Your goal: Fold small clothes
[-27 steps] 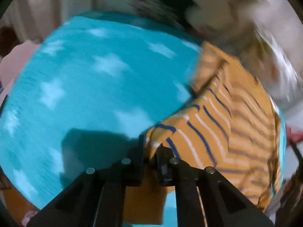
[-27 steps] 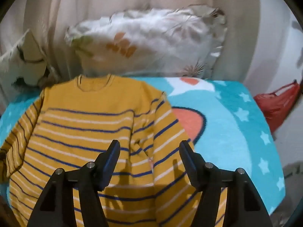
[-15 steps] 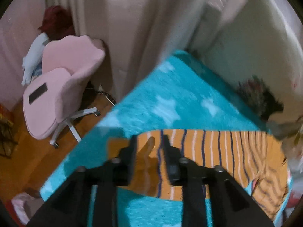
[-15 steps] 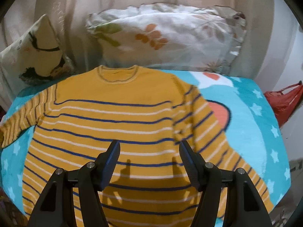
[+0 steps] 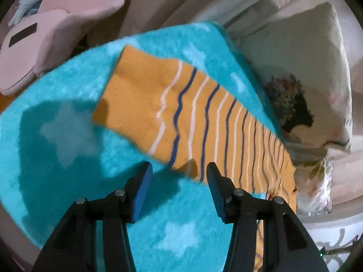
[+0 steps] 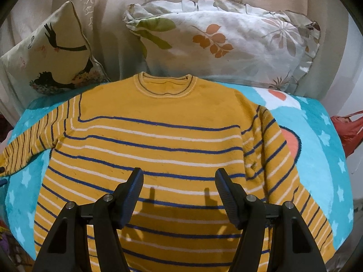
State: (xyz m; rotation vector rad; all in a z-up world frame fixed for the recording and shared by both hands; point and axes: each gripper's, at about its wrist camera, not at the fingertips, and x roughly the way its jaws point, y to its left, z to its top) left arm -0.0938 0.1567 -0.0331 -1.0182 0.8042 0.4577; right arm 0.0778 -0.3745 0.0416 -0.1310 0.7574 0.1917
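A small yellow sweater (image 6: 158,140) with blue and white stripes lies flat, front up, on a turquoise star blanket (image 6: 317,158), collar toward the pillows. Its left sleeve (image 5: 181,113) lies stretched out on the blanket (image 5: 68,136) in the left wrist view, cuff toward the blanket's edge. My left gripper (image 5: 179,179) is open and empty, just above the sleeve's near edge. My right gripper (image 6: 179,185) is open and empty, hovering over the sweater's lower middle. The right sleeve (image 6: 279,170) lies along the sweater's side.
A leaf-print pillow (image 6: 226,43) and a cushion with a printed figure (image 6: 52,54) lean against the curtain behind the sweater. A pink chair (image 5: 45,34) stands beyond the blanket's left edge. A red bag (image 6: 349,131) hangs at the right.
My left gripper has let go of the left sleeve and opened; the sleeve now lies stretched out flat. My right gripper has pulled back, staying open, and the whole sweater now shows.
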